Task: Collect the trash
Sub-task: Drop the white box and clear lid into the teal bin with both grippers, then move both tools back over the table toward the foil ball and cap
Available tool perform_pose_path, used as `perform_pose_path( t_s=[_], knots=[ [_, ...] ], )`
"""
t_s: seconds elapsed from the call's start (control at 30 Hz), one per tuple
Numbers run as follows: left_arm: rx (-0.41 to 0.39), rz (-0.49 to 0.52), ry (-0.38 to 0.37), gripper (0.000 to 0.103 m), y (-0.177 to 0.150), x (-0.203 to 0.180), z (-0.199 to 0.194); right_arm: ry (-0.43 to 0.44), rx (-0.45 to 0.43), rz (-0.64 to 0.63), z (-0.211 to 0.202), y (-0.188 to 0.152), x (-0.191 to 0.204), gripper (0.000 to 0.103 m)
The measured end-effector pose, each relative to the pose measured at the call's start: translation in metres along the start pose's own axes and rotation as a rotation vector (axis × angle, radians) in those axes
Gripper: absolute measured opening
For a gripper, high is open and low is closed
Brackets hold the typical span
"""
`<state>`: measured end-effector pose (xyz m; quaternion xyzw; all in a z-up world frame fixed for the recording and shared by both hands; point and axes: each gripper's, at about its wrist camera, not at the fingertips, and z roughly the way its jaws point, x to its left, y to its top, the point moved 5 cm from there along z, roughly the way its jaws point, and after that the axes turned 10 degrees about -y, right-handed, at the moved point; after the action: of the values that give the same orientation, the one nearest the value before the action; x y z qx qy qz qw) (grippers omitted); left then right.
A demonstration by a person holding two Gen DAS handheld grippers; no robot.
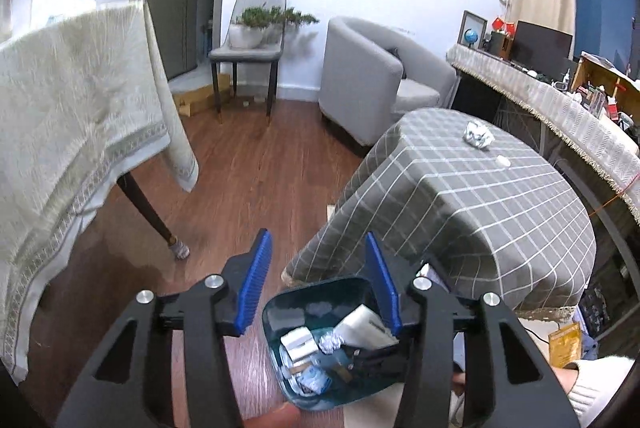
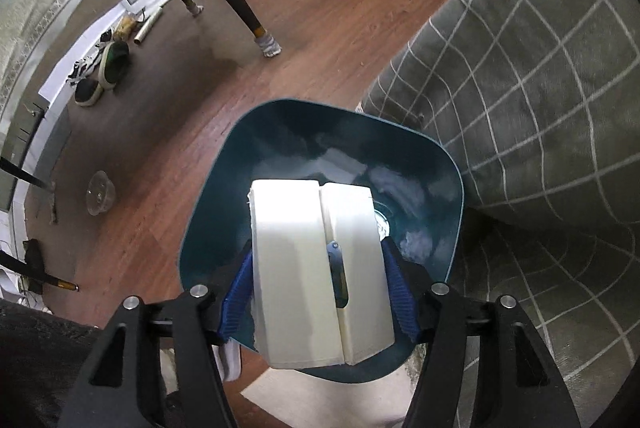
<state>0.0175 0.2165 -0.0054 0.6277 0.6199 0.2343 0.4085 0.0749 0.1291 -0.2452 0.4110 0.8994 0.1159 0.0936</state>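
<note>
right gripper [image 2: 320, 292] fingers hold white box [image 2: 316, 268] over bin [image 2: 420, 156] | left gripper [image 1: 316, 280] fingers apart, empty, above bin

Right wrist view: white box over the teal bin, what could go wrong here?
1. The white cardboard box between the right gripper pads fills much of the teal plastic bin mouth; it may snag on the rim.
2. Crumpled foil ball and a small white scrap remain on the grey checked tablecloth, easily missed.
</note>
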Motion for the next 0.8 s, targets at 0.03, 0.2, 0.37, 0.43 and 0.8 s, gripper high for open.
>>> perform_pose_path(
  t_s=[0.03, 0.2, 0.37, 0.43, 0.8],
  knots=[
    [-0.011, 0.008, 0.002, 0.051, 0.003, -0.003, -0.002, 0.001, 0.003, -0.003, 0.001, -0.002, 0.000, 0.068],
    [-0.027, 0.016, -0.014, 0.051, 0.009, -0.019, -0.004, 0.004, 0.000, -0.017, 0.001, -0.008, 0.004, 0.078],
    [-0.048, 0.023, -0.018, 0.054, 0.016, -0.030, -0.006, -0.010, -0.039, -0.020, -0.007, -0.009, 0.001, 0.084],
    [-0.056, 0.022, -0.019, 0.055, 0.018, -0.033, -0.007, -0.017, -0.046, -0.021, -0.009, -0.009, -0.001, 0.088],
    [-0.135, 0.033, 0.025, 0.072, 0.035, -0.042, -0.020, 0.033, -0.188, -0.039, -0.058, -0.008, -0.007, 0.088]
  ],
)
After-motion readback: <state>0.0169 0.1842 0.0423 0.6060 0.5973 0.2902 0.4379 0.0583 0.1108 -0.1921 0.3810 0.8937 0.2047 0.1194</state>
